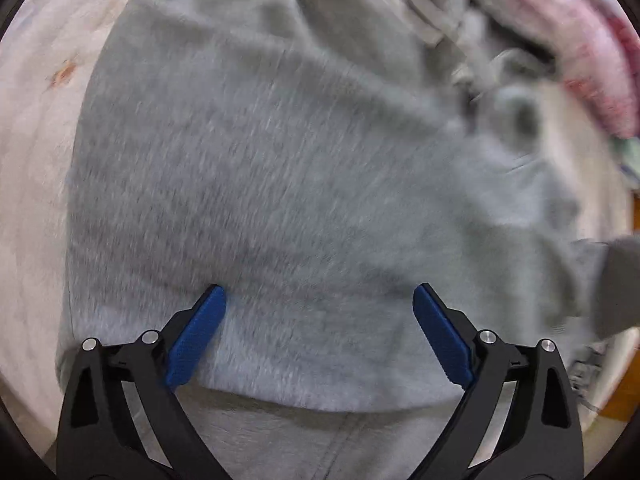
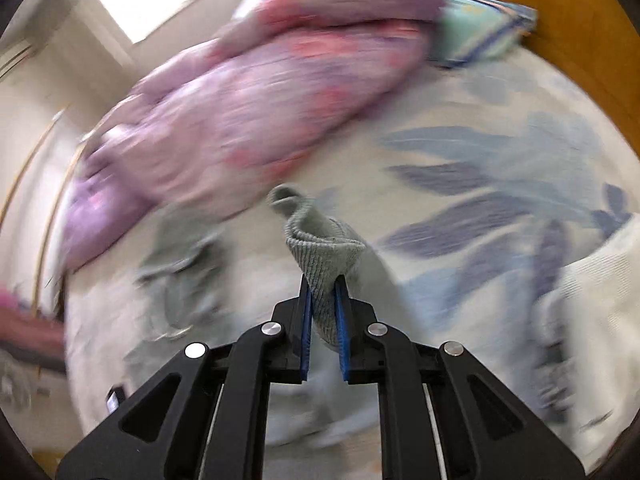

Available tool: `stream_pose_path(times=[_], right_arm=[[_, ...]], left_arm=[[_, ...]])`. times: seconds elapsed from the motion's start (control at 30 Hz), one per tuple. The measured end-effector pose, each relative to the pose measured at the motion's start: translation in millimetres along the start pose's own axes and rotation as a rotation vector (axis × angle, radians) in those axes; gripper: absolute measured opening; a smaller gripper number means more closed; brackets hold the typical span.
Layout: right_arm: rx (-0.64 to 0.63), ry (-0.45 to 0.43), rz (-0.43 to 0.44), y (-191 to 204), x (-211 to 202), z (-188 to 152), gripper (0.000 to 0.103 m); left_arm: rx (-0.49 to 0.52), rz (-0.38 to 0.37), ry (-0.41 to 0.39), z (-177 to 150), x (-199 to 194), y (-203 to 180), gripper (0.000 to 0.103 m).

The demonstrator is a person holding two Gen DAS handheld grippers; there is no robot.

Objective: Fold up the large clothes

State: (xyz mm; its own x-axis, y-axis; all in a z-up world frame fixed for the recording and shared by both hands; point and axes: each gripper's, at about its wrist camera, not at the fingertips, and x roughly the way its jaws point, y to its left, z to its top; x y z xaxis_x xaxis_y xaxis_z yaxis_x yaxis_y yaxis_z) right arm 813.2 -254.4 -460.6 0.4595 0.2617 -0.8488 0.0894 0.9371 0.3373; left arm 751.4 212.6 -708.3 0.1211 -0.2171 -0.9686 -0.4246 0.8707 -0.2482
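- L gripper (image 1: 319,296): jaws wide, empty, above grey garment (image 1: 256,184) spread on pale bed sheet (image 1: 28,168).
- R gripper (image 2: 323,280): jaws narrow, pinching the garment's ribbed cuff (image 2: 322,248), w/ pink quilt (image 2: 256,92) behind.

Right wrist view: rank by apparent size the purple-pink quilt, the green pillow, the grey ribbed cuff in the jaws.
1. purple-pink quilt
2. green pillow
3. grey ribbed cuff

The last two look similar; the cuff's nearness inflates it.
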Motion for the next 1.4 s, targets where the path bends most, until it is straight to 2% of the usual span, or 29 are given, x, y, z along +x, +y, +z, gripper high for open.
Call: stream_pose_path(times=[0.07, 0.13, 0.17, 0.33, 0.43, 0.5, 0.57, 0.63, 0.7, 0.73, 0.8, 0.9, 0.97, 1.0, 1.1, 1.13, 1.17, 1.2, 1.3, 1.4], right_arm=[[-0.066, 0.011, 0.045, 57, 7, -20, 0.01], [-0.144, 0.039, 0.097, 124, 19, -48, 0.01], [-0.161, 0.047, 0.111, 143, 26, -60, 0.01], [-0.255, 0.166, 0.222, 261, 88, -133, 0.01], [-0.311, 0.258, 0.228, 307, 131, -173, 0.011], [-0.352, 0.31, 0.202, 325, 158, -194, 0.011], [-0.36, 0.386, 0.193, 336, 193, -218, 0.015], [-0.318, 0.469, 0.19, 337, 223, -238, 0.016], [-0.206, 0.545, 0.245, 327, 246, -244, 0.019], [-0.206, 0.549, 0.248, 327, 245, -247, 0.02], [-0.18, 0.561, 0.308, 324, 240, -244, 0.026], [-0.169, 0.533, 0.337, 314, 214, -230, 0.033], [-0.168, 0.494, 0.371, 300, 191, -212, 0.048], [-0.172, 0.457, 0.374, 288, 178, -200, 0.05], [-0.179, 0.376, 0.286, 241, 156, -173, 0.05], [-0.175, 0.349, 0.202, 215, 153, -161, 0.048], [-0.169, 0.335, 0.134, 192, 153, -154, 0.038], [-0.156, 0.331, 0.079, 171, 154, -148, 0.034], [-0.081, 0.373, 0.009, 111, 173, -140, 0.031], [-0.019, 0.46, -0.01, 64, 203, -145, 0.02]], left_arm=[[-0.013, -0.068, -0.011, 4, -23, 14, 0.094], [-0.007, -0.085, -0.03, 6, -45, 31, 0.094], [0.002, -0.099, -0.048, 8, -59, 41, 0.094], [0.015, -0.069, -0.151, 23, -110, 94, 0.094], [-0.007, -0.058, -0.165, 26, -118, 125, 0.094], [-0.051, -0.062, -0.167, 25, -119, 149, 0.094], [-0.084, -0.06, -0.172, 24, -119, 164, 0.094], [-0.109, -0.063, -0.163, 22, -119, 179, 0.094], [-0.127, -0.061, -0.164, 20, -117, 185, 0.094], [-0.134, -0.066, -0.166, 16, -118, 187, 0.094], [-0.134, -0.082, -0.172, 15, -119, 181, 0.094], [-0.119, -0.114, -0.2, 16, -127, 167, 0.094], [-0.113, -0.138, -0.203, 19, -129, 153, 0.094], [-0.107, -0.15, -0.208, 21, -130, 145, 0.094], [-0.048, -0.193, -0.169, 29, -117, 109, 0.094], [-0.035, -0.182, -0.154, 30, -110, 101, 0.094], [-0.012, -0.159, -0.134, 33, -101, 91, 0.094], [0.015, -0.122, -0.101, 37, -87, 80, 0.094], [0.026, -0.05, -0.034, 44, -51, 70, 0.094], [0.012, -0.01, 0.017, 48, -19, 73, 0.094]])
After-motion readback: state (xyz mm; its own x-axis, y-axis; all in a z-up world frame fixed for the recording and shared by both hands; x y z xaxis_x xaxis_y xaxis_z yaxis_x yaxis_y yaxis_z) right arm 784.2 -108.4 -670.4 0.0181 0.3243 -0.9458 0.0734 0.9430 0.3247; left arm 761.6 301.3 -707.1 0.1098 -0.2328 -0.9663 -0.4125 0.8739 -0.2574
